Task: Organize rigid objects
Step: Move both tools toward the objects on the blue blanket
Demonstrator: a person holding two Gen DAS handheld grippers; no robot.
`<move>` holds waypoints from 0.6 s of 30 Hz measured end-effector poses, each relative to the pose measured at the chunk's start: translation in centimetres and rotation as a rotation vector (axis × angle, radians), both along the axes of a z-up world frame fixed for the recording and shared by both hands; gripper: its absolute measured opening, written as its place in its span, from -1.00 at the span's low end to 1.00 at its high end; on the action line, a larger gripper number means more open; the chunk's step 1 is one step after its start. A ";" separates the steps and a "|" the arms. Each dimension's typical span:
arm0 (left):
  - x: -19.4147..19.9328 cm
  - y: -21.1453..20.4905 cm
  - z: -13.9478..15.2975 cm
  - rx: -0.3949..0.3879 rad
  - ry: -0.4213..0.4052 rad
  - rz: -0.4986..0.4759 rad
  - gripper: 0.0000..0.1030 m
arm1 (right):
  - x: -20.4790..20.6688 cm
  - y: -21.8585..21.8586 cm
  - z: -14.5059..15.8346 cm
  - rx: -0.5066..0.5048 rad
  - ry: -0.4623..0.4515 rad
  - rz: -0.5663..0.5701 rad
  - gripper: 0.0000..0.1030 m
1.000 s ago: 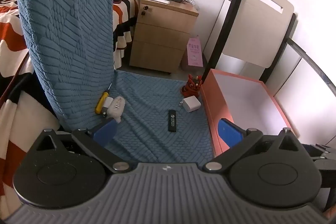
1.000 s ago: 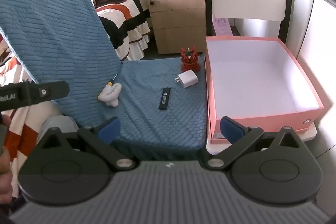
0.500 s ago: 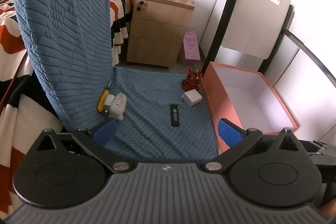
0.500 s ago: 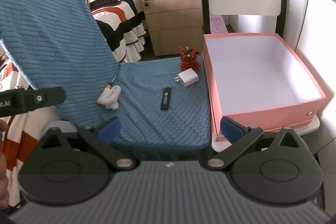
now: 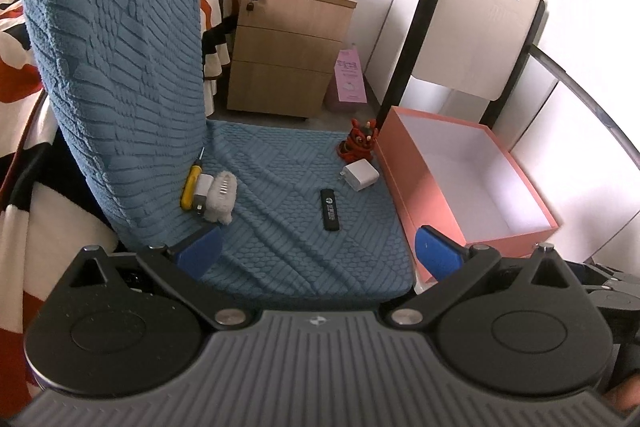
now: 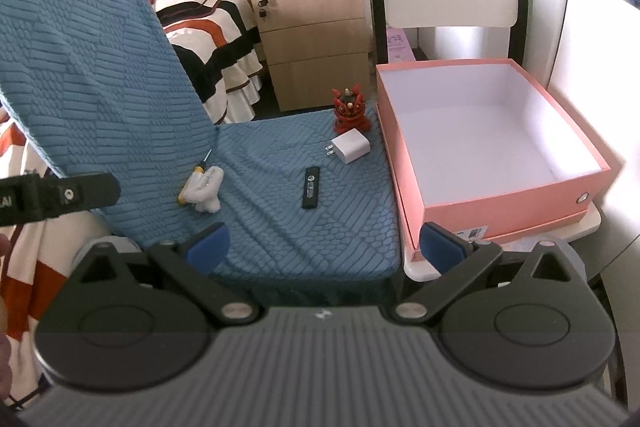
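Observation:
On the blue textured chair seat [image 5: 288,235] lie a black flat stick [image 5: 330,209], a white charger plug [image 5: 360,175], a red figurine [image 5: 361,140], a yellow screwdriver [image 5: 190,183] and a white fluffy item [image 5: 220,193]. An open pink box [image 5: 460,183] with a white inside stands right of the seat. My left gripper [image 5: 318,251] is open and empty above the seat's near edge. My right gripper [image 6: 326,245] is open and empty there too, with the stick [image 6: 311,187], charger [image 6: 351,145], figurine [image 6: 350,105] and box [image 6: 492,143] ahead.
The blue chair back [image 5: 116,67] rises at the left. A wooden nightstand [image 5: 288,51] with small items stands behind, next to a striped bed [image 6: 200,19]. A white chair back [image 5: 480,19] with a black frame stands behind the box. The left gripper's body [image 6: 48,195] shows at the right view's left edge.
Both grippers have pulled back and risen a little, so the seat, objects and box sit smaller and lower in view. Nothing on the seat has moved. Both stay open.

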State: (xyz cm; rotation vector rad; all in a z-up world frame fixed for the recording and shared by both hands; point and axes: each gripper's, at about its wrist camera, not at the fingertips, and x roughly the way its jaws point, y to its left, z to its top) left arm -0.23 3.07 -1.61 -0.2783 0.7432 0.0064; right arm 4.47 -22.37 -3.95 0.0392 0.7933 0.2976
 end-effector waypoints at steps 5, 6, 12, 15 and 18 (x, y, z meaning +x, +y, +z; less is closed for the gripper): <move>-0.1 0.1 0.0 -0.005 -0.006 0.010 1.00 | -0.1 0.2 -0.1 -0.005 0.005 0.006 1.00; -0.1 0.1 0.0 -0.007 -0.005 0.013 1.00 | -0.1 0.2 0.0 -0.005 0.006 0.008 1.00; -0.2 0.1 -0.2 0.000 0.007 0.013 1.00 | 0.0 0.3 0.1 -0.004 -0.002 0.020 1.00; -0.3 0.1 -0.3 -0.002 0.004 0.013 1.00 | 0.0 0.2 -0.1 0.004 0.011 0.021 1.00; -0.4 -0.1 -0.2 0.007 0.001 0.020 1.00 | -0.1 -0.1 -0.3 0.015 0.021 0.024 1.00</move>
